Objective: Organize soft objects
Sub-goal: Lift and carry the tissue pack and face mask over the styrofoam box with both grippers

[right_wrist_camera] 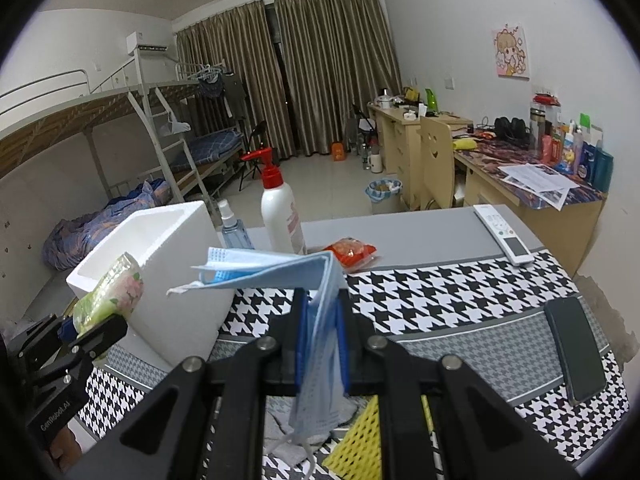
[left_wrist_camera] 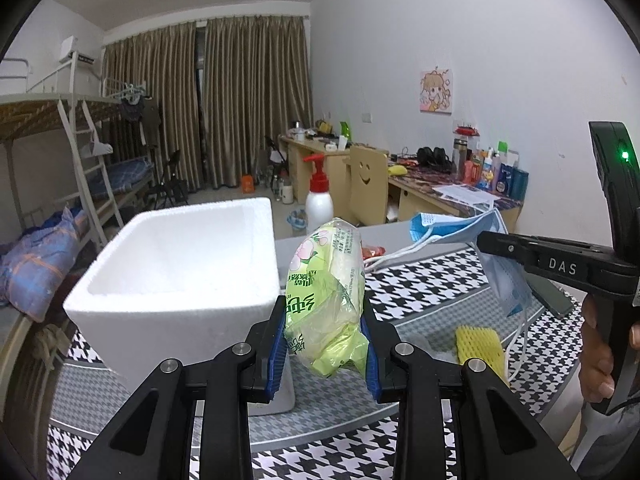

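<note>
At the far left of the table stands a white foam box (left_wrist_camera: pixel 176 264), open at the top, on a black-and-white houndstooth tablecloth (left_wrist_camera: pixel 432 280). Just right of the box, the left gripper (left_wrist_camera: pixel 325 344) pinches a green plastic pack of tissues (left_wrist_camera: pixel 326 292) between its blue pads; the pack stands upright in the jaws, lifted clear of the cloth and level with the box's near right corner. From the right wrist camera the same pack (right_wrist_camera: pixel 110 294) shows in front of the box's (right_wrist_camera: pixel 160 264) near wall, outside the box.

Behind the box and the pack, at the far edge of the table, a white pump bottle with a red top (right_wrist_camera: pixel 278 216) stands upright, with a small clear spray bottle (right_wrist_camera: pixel 232 226) just left of it. Right of the pump bottle a red-and-orange snack packet (right_wrist_camera: pixel 350 252) lies flat on the grey part of the table.

Further right, the right gripper (right_wrist_camera: pixel 322 344) is pressed together on a stack of blue face masks (right_wrist_camera: pixel 280 268); the stack folds over the jaws, one part jutting out toward the box and the rest hanging down with white ear loops trailing. Below it on the cloth lies a yellow foam net sleeve (left_wrist_camera: pixel 480 346).

To the right a white remote control (right_wrist_camera: pixel 502 234) lies at the far side of the table, and a dark phone (right_wrist_camera: pixel 574 348) lies flat nearer.
</note>
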`<state>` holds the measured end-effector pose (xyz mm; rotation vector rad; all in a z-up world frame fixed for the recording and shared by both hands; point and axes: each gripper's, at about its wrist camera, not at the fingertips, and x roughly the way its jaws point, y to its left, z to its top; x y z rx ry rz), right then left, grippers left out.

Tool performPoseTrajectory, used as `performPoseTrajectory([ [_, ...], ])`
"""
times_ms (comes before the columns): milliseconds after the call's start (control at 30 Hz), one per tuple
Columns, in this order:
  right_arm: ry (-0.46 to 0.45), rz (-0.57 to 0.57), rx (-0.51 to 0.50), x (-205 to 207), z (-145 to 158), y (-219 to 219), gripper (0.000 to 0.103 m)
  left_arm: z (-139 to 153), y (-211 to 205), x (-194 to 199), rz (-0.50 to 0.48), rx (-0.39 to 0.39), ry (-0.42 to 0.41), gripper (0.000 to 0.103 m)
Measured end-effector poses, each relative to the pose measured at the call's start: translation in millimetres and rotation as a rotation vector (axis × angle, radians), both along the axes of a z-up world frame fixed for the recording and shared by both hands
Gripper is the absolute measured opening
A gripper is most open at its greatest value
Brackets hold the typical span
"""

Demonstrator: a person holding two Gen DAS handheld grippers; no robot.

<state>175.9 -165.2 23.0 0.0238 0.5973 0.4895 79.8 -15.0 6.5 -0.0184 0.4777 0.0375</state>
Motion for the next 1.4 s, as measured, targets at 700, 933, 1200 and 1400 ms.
performPoseTrajectory([
  [700,-0.045,0.004,0.024,5.3,15.9,10.1,0.017,25.7,23.8,-0.6,0.053,0.037,-0.079,0.034],
  [933,-0.058,0.016,0.029,6.0,20.9,16.3,0.017,31.4,31.5,1.7,0.069,0.04,-0.094,0.034],
  [1200,-0.069,0.043,0.031,6.0,27.1,30.7,0.017,37.1,42.9,4.2,0.093,0.045,-0.104,0.034],
  [1400,-0.077,0.061,0.026,9.4,29.7,40.9,0.017,38.6,48.7,7.8,0.107,0.047,-0.104,0.034],
])
